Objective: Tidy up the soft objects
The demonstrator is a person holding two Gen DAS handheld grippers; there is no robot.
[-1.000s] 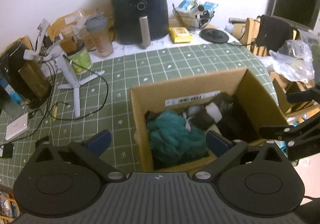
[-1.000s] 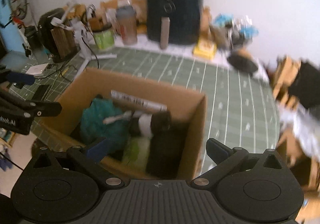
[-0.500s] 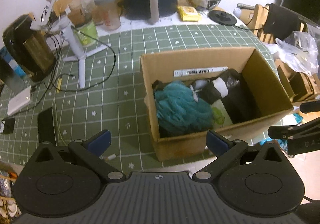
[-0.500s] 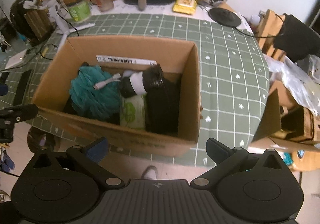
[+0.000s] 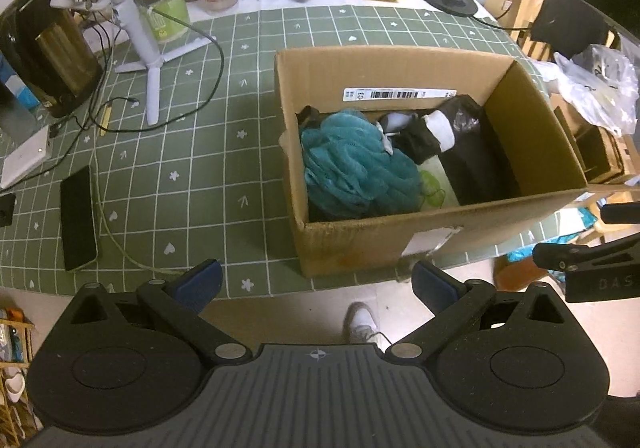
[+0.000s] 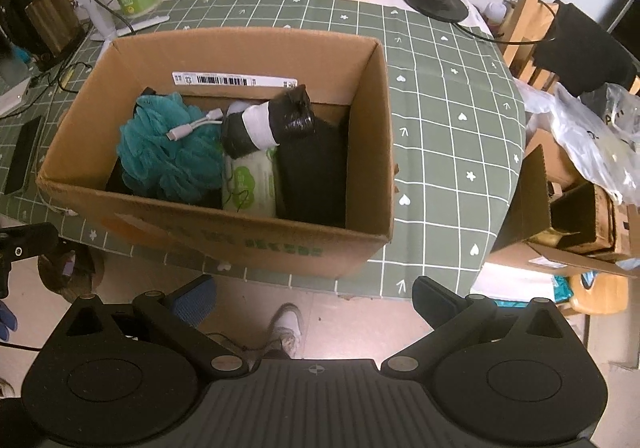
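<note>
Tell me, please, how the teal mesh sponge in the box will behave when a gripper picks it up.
The teal mesh sponge looks ruffled and airy, so probably light and very squashy. A white cable lies on top and may slide off. The fingers would likely pinch only some folds.

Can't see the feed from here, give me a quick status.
Left gripper and right gripper open, empty. Teal loofah, wipes pack in cardboard box. White cable across loofah.

Green checked table (image 5: 180,151), cardboard box (image 5: 360,244), phone (image 5: 78,217), kettle (image 5: 48,51)
</note>
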